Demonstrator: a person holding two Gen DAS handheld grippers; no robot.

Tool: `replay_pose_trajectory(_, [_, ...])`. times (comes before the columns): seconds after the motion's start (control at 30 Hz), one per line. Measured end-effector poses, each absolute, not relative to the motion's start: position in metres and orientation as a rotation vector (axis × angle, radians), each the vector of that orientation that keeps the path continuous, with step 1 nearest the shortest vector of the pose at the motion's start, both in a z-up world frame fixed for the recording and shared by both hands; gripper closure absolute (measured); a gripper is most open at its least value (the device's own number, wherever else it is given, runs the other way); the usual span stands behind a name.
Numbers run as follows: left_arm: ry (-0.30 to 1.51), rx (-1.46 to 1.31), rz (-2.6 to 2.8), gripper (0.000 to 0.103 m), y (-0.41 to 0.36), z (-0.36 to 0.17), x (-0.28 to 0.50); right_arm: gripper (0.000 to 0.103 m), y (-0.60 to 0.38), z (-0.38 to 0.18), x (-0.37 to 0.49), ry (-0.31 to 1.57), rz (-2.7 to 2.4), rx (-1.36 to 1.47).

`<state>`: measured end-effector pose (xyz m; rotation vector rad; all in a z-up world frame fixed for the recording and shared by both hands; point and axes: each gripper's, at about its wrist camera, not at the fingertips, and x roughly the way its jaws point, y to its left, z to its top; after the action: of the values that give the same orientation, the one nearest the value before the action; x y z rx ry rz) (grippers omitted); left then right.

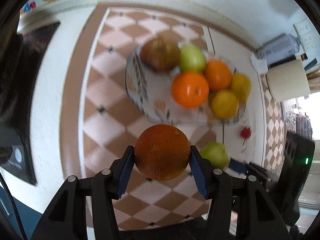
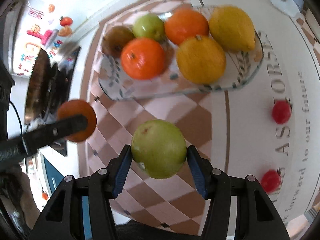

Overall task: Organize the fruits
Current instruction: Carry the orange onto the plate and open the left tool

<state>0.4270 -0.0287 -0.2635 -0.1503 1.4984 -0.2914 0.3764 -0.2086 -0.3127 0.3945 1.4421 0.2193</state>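
Both grippers carrying fruit, patterned glass plate (image 2: 248,81) upper centre.
Left gripper (image 1: 162,153) clamps dark-orange round fruit (image 1: 162,152), right gripper (image 2: 159,150) clamps green apple (image 2: 159,149); set each into bare plate gaps, release gently.

Checkered tablecloth (image 1: 112,108); black tray (image 2: 48,84); paper roll (image 1: 288,80).

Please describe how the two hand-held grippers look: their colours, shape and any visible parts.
Both the left gripper and the right gripper look the same: black angular plastic frames with triangular cut-outs, silver round pivot pins, and two fingers lined with ribbed blue pads.
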Motion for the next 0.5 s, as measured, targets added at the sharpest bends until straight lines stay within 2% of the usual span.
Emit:
replay_pose_trajectory(0.23, [1.481,-0.108,-0.25,0.051,-0.021,-0.264,0.476,0.044,-0.228,-0.285,0.393,1.344,0.185,0.456])
replay_pose_trajectory(0.33, [1.502,-0.088,-0.245,0.051,-0.022,-0.274,0.49,0.05,-0.261,-0.27,0.393,1.292,0.129,0.495])
replay_pose_trajectory(0.5, [1.545,-0.083,-0.244,0.051,-0.03,-0.295,0.499,0.05,-0.309,-0.264,0.401,1.279,0.049,0.493])
